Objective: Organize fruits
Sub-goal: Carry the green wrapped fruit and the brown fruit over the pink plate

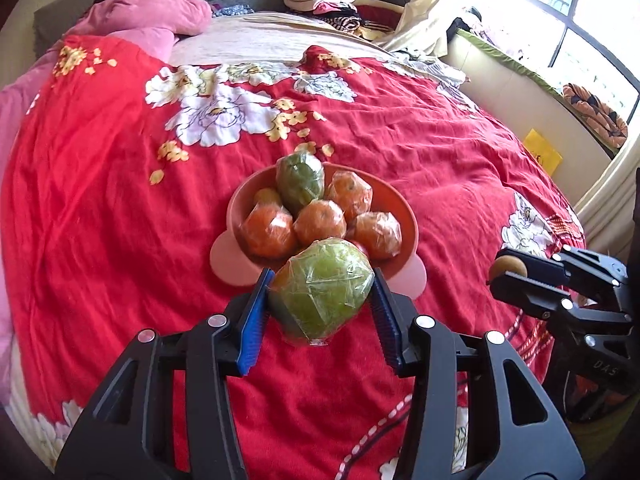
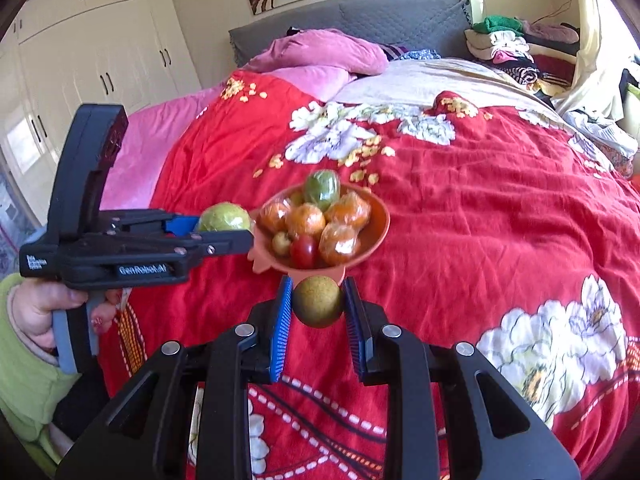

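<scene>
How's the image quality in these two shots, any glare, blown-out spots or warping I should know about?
Left wrist view: the window at the upper right is blown out white, and the plastic wrap on the green fruit in the left gripper catches glints. Right wrist view: evenly lit, no blown-out patch; the wrapped oranges in the bowl show sheen. Both: strong fisheye bending with dark corners.

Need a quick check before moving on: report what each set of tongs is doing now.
Left tongs: closed on the wrapped green fruit.
Right tongs: closed on the small brown fruit.
</scene>
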A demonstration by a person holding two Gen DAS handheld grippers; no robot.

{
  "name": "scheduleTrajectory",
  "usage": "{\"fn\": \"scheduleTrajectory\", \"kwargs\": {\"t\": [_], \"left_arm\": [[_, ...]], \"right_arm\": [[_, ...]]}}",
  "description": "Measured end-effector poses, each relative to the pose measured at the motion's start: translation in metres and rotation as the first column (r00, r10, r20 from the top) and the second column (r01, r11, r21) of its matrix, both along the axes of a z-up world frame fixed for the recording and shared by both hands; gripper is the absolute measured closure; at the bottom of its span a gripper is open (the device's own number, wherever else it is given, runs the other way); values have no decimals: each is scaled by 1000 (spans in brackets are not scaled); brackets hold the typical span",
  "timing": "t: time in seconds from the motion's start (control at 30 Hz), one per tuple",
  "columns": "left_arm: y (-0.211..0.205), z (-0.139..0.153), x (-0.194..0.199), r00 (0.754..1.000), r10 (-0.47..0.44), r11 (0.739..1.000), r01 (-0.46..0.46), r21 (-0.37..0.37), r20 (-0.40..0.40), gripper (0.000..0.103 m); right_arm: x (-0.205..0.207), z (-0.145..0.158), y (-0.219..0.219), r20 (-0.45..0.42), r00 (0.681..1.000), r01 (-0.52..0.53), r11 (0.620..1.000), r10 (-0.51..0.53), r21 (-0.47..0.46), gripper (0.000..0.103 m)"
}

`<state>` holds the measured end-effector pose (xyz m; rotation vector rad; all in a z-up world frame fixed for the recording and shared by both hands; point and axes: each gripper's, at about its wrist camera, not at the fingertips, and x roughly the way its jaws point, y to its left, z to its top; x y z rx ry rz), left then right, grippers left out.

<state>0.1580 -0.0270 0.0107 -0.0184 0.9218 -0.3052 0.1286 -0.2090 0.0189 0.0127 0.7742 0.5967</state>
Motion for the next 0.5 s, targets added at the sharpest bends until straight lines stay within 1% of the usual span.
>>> {"fn": "scheduleTrajectory", "kwargs": {"t": [0.17,0.23,0.5], "left_arm": [[-10,-4,11,1000,-16,1000,16,8,-8,64],[-14,-7,15,1000,-22,999,23,27,-9,64],[-19,-17,23,999,-37,998,38,42,-23,64]], "right_arm": [[14,5,-1,14,1000,13,1000,-13,11,79],[21,6,0,19,1000,17,1000,-17,12,79],[50,7,2,23,999,22,1000,-23,18,79]]}}
